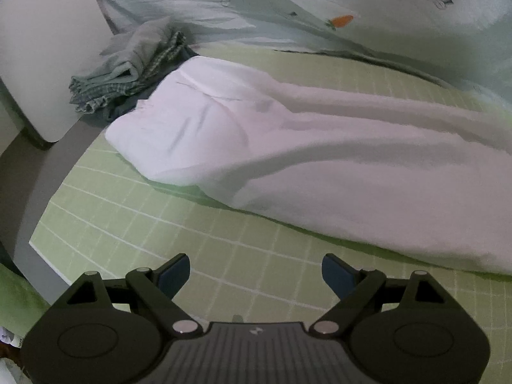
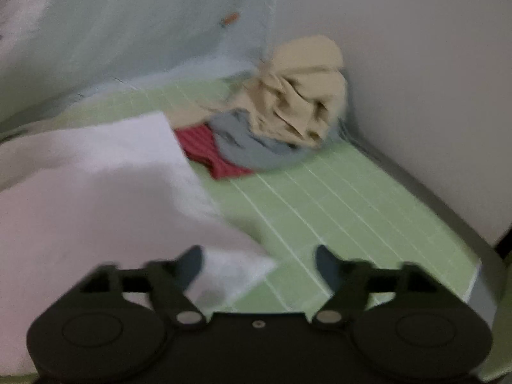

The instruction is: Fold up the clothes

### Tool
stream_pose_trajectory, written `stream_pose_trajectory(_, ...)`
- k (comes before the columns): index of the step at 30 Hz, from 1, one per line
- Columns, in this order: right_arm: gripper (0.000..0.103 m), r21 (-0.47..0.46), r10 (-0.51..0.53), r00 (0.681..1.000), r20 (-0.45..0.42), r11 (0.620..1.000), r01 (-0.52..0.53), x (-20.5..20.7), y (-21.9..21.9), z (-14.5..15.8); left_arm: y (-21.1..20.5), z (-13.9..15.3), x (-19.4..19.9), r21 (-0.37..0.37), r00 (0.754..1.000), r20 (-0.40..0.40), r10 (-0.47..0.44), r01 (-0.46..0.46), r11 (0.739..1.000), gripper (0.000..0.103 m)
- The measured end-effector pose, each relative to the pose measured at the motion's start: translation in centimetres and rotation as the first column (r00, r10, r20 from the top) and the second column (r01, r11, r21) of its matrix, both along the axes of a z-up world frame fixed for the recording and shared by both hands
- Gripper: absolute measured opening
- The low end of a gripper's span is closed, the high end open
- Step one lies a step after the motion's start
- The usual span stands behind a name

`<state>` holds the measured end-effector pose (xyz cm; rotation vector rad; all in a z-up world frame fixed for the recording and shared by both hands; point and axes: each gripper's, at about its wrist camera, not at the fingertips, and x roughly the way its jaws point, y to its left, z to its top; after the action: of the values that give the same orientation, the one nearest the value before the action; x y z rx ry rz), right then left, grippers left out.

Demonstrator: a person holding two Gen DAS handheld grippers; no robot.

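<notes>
A white garment (image 1: pixel 288 147) lies spread across the green grid mat (image 1: pixel 166 240), stretching from the far left to the right. My left gripper (image 1: pixel 255 275) is open and empty, hovering over bare mat just short of the garment's near edge. In the blurred right wrist view the same white garment (image 2: pixel 96 192) fills the left side, and its corner (image 2: pixel 249 272) lies between the fingers of my right gripper (image 2: pixel 259 265), which is open.
A folded grey and plaid pile (image 1: pixel 128 70) sits at the mat's far left by a white panel (image 1: pixel 41 51). A crumpled heap of beige (image 2: pixel 304 96), grey (image 2: pixel 249 147) and red (image 2: pixel 211 153) clothes lies far right. A carrot-print sheet (image 1: pixel 320 6) hangs behind.
</notes>
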<state>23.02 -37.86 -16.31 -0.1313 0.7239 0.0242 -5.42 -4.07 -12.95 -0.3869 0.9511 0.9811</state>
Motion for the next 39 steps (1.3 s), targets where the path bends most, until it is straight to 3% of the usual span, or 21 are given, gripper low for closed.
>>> stream_pose_trajectory(2, 0.103, 0.039, 0.072, 0.997, 0.014, 0.997, -0.072, -0.2, 1.9, 0.8, 1.4, 0.3, -0.1, 0.007, 1.0, 0.008, -0.011, 0.011, 1.0, 0.093)
stream_pose_trajectory(7, 0.103, 0.149, 0.231, 0.973, 0.005, 0.962, -0.229, -1.6, 8.7, 1.7, 5.1, 1.0, 0.0, 0.005, 0.996, 0.052, -0.066, 0.066, 0.998, 0.096)
stream_pose_trajectory(11, 0.103, 0.201, 0.363, 0.932, -0.02, 0.914, -0.352, -3.3, 15.8, 1.4, 8.1, 1.0, 1.2, 0.026, 0.989, 0.055, -0.134, 0.133, 0.991, 0.097)
stream_pose_trajectory(17, 0.103, 0.161, 0.518, 0.853, -0.069, 0.849, -0.503, -4.5, 26.3, 0.8, 13.5, -0.3, 4.4, -0.008, 0.974, 0.082, -0.212, 0.214, 0.977, 0.097)
stream_pose_trajectory(23, 0.103, 0.138, 0.573, 0.809, -0.128, 0.818, -0.558, -2.1, 33.0, -1.2, 19.6, -3.5, 9.4, -0.082, 0.955, 0.087, -0.283, 0.29, 0.954, 0.097)
stream_pose_trajectory(29, 0.103, 0.118, 0.582, 0.794, -0.177, 0.813, -0.57, 1.3, 37.8, -3.3, 24.8, -6.6, 14.8, -0.077, 0.948, 0.027, -0.317, 0.318, 0.945, 0.097)
stream_pose_trajectory(34, 0.103, 0.097, 0.595, 0.783, -0.183, 0.803, -0.588, 4.6, 41.7, -4.3, 29.7, -8.3, 18.4, -0.005, 0.958, -0.052, -0.282, 0.282, 0.959, 0.098)
stream_pose_trajectory(39, 0.103, 0.117, 0.6, 0.785, -0.155, 0.8, -0.588, 7.2, 44.3, -5.2, 32.6, -8.2, 19.8, 0.053, 0.974, -0.06, -0.216, 0.22, 0.974, 0.103)
